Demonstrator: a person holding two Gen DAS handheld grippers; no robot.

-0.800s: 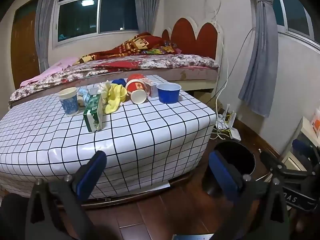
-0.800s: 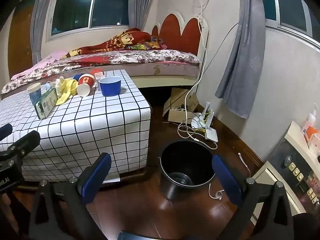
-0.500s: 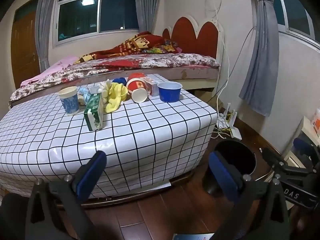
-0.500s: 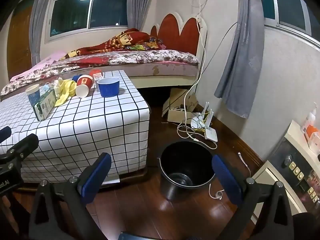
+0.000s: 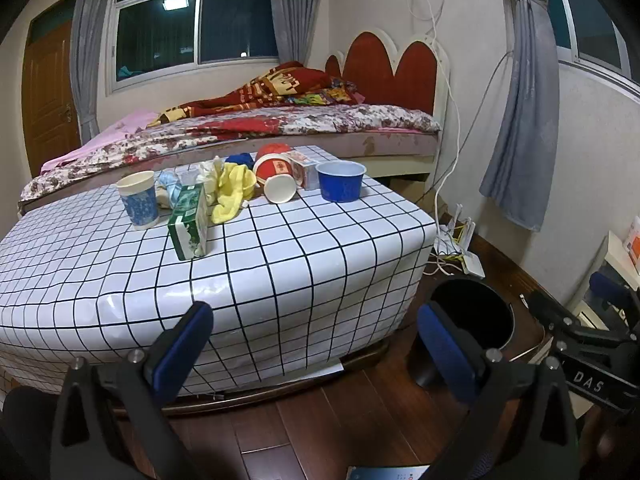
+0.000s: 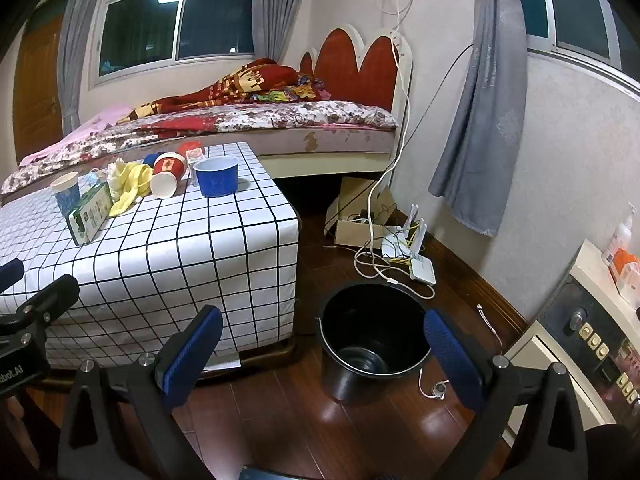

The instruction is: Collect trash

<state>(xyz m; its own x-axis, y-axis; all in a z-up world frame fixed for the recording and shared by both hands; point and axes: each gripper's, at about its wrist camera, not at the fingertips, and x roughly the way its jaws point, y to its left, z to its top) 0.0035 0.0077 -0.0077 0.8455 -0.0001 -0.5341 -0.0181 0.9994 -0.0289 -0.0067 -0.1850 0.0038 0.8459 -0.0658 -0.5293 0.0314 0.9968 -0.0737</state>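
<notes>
Both tongs released, nothing held: left gripper (image 5: 316, 344) & right gripper (image 6: 320, 350) hang short of the checkered table (image 5: 280, 264). Trash sits bunched at the far side: green carton (image 5: 189, 227), tipped red cup (image 5: 277, 181), blue bowl (image 5: 341, 181). I reckon reaching in could knock neighbours over, and the black bucket (image 6: 374, 338) is on the floor beside the table, so a drop near its rim could miss.

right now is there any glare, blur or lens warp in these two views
Left wrist view: sharp, fisheye bows the grid tablecloth, a ceiling light reflects in the window. Right wrist view: sharp too, lamp glare on the wood floor, the black bucket inside stays dim, dark corners frame both.
</notes>
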